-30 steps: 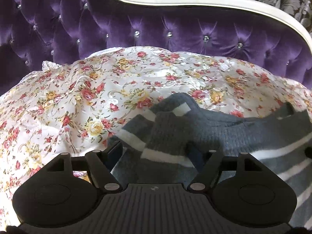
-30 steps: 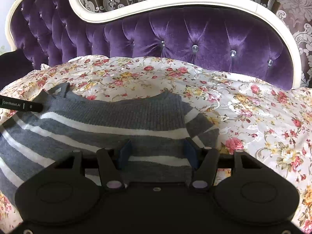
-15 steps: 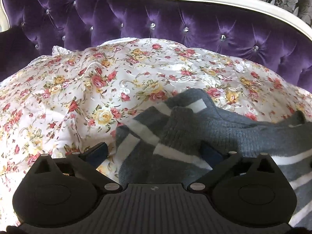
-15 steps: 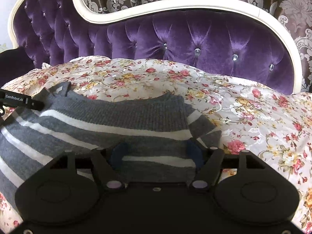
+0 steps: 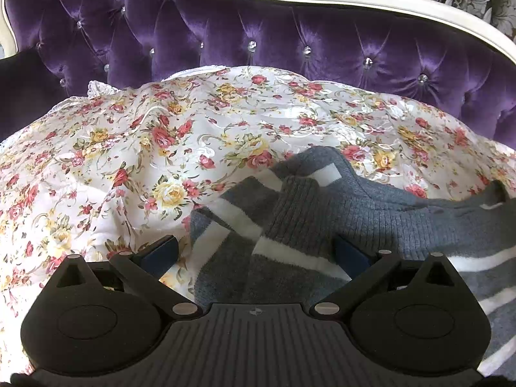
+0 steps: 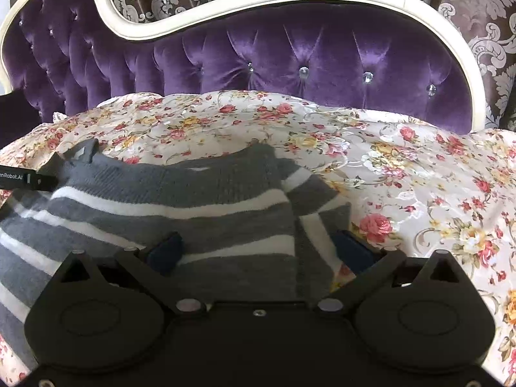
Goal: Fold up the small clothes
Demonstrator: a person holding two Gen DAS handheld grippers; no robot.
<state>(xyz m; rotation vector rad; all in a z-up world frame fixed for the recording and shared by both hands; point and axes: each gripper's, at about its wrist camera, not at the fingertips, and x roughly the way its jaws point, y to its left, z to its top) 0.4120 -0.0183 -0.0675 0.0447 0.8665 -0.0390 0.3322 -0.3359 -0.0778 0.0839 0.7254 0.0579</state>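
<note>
sweater: grey with white stripes (image 5: 361,216), lies on the floral bedspread (image 5: 161,148) below the purple headboard (image 5: 290,51); both sleeves turned in over the body.
left tongs: (image 5: 254,251) jaws wide apart, have just been opening; folded sleeve lies between them, pads off the knit.
right tongs: (image 6: 258,248) jaws wide apart, have just been opening; sweater's right edge and folded sleeve between them, nothing clamped.
step, my read: sleeve folds just let go; a fold of the body probably comes next.
risk 1: a blue pad (image 5: 350,253) rests close against the wool; pulling away could snag the knit and drag the sleeve open.
risk 2: thick knit is springy, so sleeves may creep back out unpressed.
risk 3: bedspread is slick and rumpled; a later grasp could pinch it with the sweater, or the sweater slides.
risk 4: left sleeve sits bunched, not flat; folding over it gives a lopsided bundle.
</note>
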